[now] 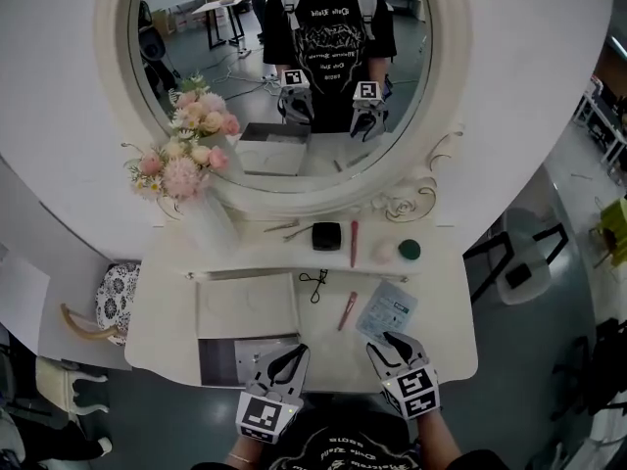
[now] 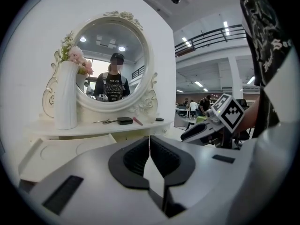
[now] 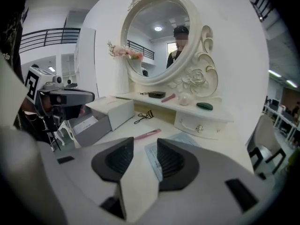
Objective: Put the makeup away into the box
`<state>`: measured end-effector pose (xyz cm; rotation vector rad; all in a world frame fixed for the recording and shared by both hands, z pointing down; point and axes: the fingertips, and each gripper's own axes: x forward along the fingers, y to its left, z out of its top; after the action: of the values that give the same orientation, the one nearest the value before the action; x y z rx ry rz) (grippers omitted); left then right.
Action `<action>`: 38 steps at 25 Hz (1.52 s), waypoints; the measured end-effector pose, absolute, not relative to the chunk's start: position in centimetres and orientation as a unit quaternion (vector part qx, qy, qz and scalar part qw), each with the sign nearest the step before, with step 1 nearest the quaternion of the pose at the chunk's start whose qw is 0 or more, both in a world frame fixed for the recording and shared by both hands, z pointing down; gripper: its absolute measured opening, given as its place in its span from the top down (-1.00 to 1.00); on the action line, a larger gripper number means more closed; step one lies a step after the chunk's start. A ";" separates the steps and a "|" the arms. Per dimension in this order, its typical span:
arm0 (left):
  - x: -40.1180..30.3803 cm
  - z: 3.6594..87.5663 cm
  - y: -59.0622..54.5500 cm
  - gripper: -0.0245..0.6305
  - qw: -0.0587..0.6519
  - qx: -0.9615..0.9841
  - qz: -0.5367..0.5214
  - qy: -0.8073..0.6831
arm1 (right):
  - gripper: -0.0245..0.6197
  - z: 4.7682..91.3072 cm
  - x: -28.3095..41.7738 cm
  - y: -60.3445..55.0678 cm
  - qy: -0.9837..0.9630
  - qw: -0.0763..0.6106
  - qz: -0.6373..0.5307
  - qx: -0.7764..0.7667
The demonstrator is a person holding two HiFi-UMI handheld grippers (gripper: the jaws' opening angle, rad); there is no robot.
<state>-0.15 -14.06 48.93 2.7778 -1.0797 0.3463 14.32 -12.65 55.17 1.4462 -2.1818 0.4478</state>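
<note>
Grey box (image 1: 206,360), nine o'clock of the closed left gripper (image 1: 294,353), held a white sheet (image 3: 84,121); right gripper (image 3: 144,146) stood open, empty.

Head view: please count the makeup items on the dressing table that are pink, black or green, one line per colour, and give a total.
Pink: 2 (shelf stick, tabletop stick)
Black: 2 (compact, eyelash curler)
Green: 1 (round disc)
Total: 5
</note>
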 end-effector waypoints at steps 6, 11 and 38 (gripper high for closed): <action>0.0 49.3 -14.3 0.86 0.080 0.917 0.120 -0.371 | 0.36 56.1 15.2 -12.7 -0.793 0.290 0.143 0.517; -0.4 49.3 -14.9 0.86 0.081 0.909 0.124 -0.390 | 0.24 57.3 15.7 -13.1 -0.790 0.314 0.141 0.507; -1.3 49.6 -16.7 0.86 0.096 0.884 0.121 -0.441 | 0.10 62.2 16.9 -14.8 -0.781 0.422 0.159 0.433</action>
<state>-1.26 -16.69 49.64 2.6188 -1.3077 0.3575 16.90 -14.81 62.17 1.0848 -1.9553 0.3982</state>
